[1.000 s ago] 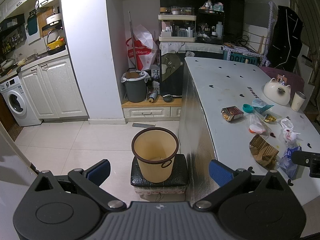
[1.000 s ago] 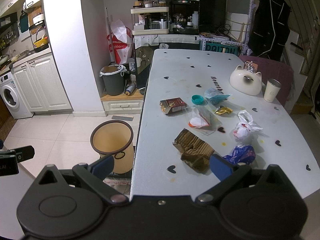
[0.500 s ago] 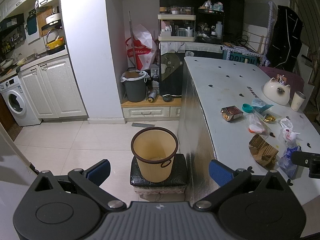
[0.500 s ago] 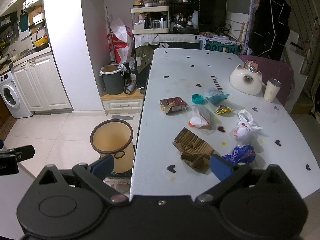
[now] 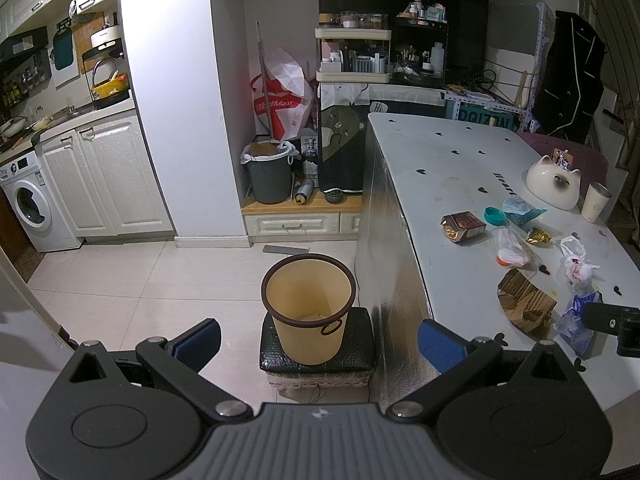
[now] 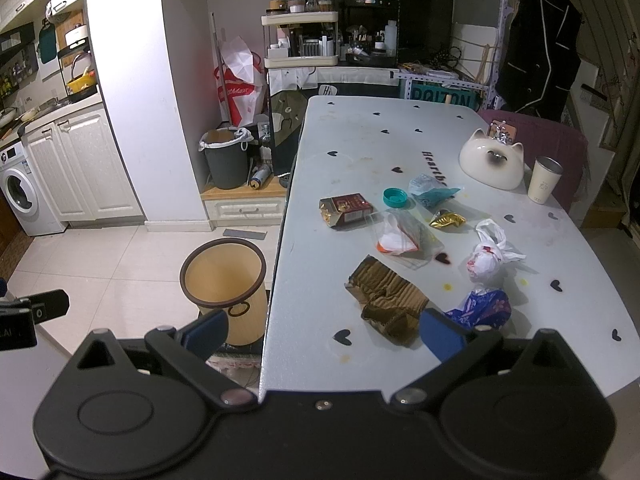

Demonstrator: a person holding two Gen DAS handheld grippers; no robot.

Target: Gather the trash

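Note:
A tan waste bin [image 5: 308, 308] with a dark rim stands on a small black stool beside the white table [image 6: 352, 140]; it also shows in the right wrist view [image 6: 226, 284]. Trash lies on the table: a brown crumpled carton [image 6: 386, 300], a blue floral bag [image 6: 482, 308], a knotted white bag [image 6: 486, 260], a clear bag with orange [image 6: 396, 236], a red-gold packet [image 6: 346, 208], a teal lid [image 6: 395, 197], a gold wrapper [image 6: 447, 220]. My left gripper [image 5: 320, 340] is open and empty above the bin. My right gripper [image 6: 324, 330] is open and empty over the table's near edge.
A white cat-shaped bowl [image 6: 492, 160] and a cup [image 6: 544, 180] stand at the table's right side. A grey bin [image 5: 270, 174] stands by the wall. White cabinets and a washing machine [image 5: 32, 208] are at the left. Tiled floor surrounds the stool.

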